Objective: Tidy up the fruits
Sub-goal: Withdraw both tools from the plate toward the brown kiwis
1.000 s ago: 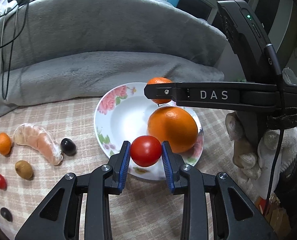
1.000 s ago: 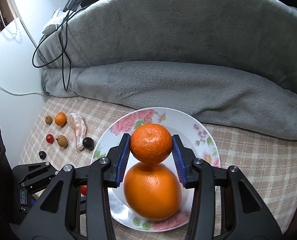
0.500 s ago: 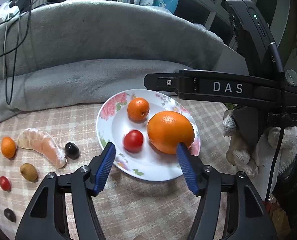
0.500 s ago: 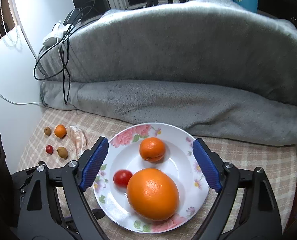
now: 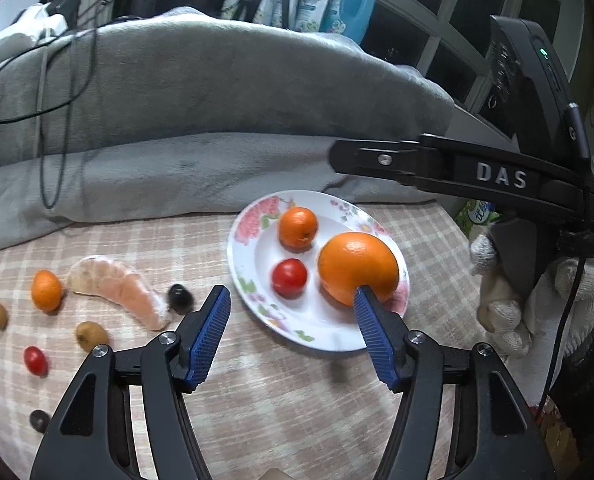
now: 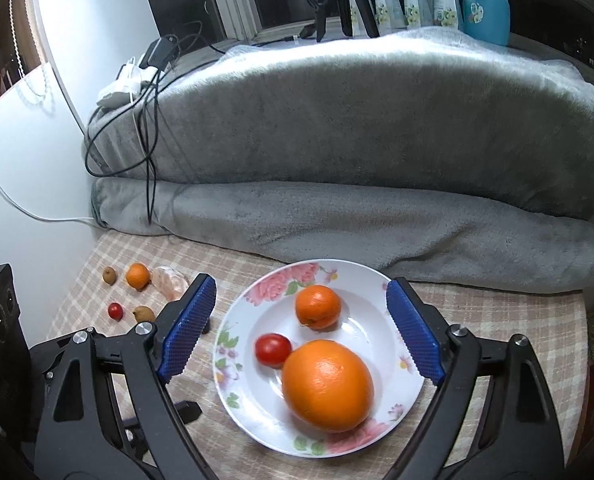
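White floral plate (image 6: 401, 364) sits on checked tablecloth (image 5: 297, 400), toward its right edge. In the plate: large orange (image 6: 327, 386) at front, small mandarin (image 6: 318, 306) behind it, red cherry tomato (image 6: 273, 350) touching the orange's left side. Left of plate on the cloth: peeled mandarin segment cluster (image 5: 117, 288), dark grape (image 5: 180, 298) beside it, small orange kumquat (image 5: 47, 290) further left. Folded grey blanket (image 6: 337, 216) lies along the cloth's back edge.

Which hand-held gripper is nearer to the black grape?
Left. The left hand-held gripper hovers just beside the grape; the right hand-held gripper is over the plate.
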Motion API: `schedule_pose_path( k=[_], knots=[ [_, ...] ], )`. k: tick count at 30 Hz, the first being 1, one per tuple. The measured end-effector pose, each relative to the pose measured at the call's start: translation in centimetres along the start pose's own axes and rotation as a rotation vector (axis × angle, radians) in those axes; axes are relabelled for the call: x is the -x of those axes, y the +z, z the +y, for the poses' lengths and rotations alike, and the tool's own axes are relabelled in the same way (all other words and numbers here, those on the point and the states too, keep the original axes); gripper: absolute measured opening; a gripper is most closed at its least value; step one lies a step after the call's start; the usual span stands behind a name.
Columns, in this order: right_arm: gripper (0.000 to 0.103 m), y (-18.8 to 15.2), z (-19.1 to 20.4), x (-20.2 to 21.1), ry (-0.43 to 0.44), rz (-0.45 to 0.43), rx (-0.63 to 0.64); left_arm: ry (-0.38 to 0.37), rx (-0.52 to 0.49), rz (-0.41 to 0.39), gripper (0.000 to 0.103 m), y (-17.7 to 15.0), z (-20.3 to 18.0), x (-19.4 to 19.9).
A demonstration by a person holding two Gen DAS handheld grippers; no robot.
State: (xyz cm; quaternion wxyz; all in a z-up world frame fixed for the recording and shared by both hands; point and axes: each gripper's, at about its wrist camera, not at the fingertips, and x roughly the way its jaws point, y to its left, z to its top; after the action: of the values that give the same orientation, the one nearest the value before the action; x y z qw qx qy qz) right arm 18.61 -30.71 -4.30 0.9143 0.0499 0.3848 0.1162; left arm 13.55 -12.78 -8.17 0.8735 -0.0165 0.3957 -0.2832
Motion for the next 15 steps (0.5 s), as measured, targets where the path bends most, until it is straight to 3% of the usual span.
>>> schedule_pose_path(
  k=[15],
  knots=[
    [0.089, 0.5, 5.1, 1.2, 0.055, -0.029, 0.063, 0.161, 0.065, -0.076, 0.064, 0.2, 8.0, 5.6]
  ],
)
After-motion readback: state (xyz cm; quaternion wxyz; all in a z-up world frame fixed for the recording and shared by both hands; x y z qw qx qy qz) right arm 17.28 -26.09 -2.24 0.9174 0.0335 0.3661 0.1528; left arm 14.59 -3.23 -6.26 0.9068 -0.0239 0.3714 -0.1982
